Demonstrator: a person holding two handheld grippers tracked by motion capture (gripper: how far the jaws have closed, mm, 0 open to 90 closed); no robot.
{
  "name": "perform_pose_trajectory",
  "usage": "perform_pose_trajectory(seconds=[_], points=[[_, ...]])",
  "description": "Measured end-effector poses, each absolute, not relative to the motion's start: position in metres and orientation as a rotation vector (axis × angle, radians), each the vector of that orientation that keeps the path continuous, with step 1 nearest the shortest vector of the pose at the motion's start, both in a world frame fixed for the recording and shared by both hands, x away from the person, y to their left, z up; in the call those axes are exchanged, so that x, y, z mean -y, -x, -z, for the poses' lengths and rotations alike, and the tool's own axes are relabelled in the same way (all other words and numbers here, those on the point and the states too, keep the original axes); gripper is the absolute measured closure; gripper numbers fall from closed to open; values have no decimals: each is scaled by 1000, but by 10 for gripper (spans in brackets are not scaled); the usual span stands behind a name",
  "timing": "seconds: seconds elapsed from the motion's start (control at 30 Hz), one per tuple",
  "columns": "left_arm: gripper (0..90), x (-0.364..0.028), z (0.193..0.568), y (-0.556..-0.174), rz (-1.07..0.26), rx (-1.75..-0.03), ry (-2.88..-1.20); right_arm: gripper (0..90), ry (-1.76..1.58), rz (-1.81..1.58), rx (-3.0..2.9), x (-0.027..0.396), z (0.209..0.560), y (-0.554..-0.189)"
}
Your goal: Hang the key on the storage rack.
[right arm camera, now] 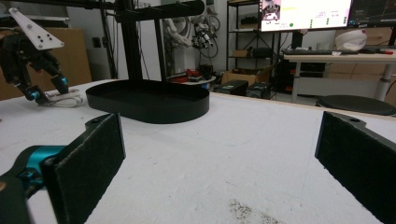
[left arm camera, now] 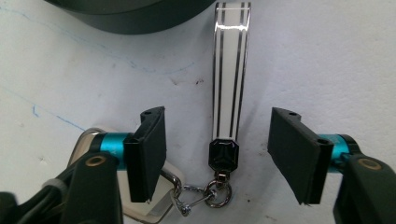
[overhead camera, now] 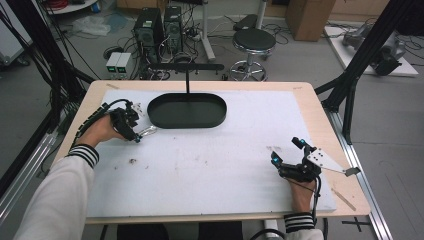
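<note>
- Left gripper (left arm camera: 217,158) spread, straddling the keychain (left arm camera: 229,88) just beside the black oval tray (overhead camera: 187,111).
- Light, glossy strap, probably slippery; pinch the dark clasp.
- Right gripper (right arm camera: 219,154) spread, empty.

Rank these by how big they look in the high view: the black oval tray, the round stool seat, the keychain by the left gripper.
1. Black oval tray, clearly largest.
2. Round stool seat; it stands farther from the camera, so its true size may be understated.
3. Keychain, a small pale sliver beside the left gripper.
</note>
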State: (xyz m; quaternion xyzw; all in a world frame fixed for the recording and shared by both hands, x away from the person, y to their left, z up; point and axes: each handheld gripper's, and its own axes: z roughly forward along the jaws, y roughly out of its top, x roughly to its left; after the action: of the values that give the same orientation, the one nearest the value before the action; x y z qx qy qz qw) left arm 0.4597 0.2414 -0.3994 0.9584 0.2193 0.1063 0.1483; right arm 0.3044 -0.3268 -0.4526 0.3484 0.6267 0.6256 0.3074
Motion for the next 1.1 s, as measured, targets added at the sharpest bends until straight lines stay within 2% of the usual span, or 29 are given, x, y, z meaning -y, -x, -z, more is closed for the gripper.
perform_pose_trajectory(seconds=[0.13, 0.43, 0.83, 1.1], points=[[457, -240, 400, -460, -306, -634, -2778, 5, -919, -1652, -1658, 327, 453, -305], [485, -234, 402, -462, -296, -618, -2823, 5, -919, -1654, -1655, 327, 453, -305], [584, -235, 402, -463, -271, -620, -2840, 5, -919, -1653, -1655, 327, 453, -305], [600, -236, 404, -463, -259, -612, -2854, 5, -915, -1653, -1657, 327, 453, -305]])
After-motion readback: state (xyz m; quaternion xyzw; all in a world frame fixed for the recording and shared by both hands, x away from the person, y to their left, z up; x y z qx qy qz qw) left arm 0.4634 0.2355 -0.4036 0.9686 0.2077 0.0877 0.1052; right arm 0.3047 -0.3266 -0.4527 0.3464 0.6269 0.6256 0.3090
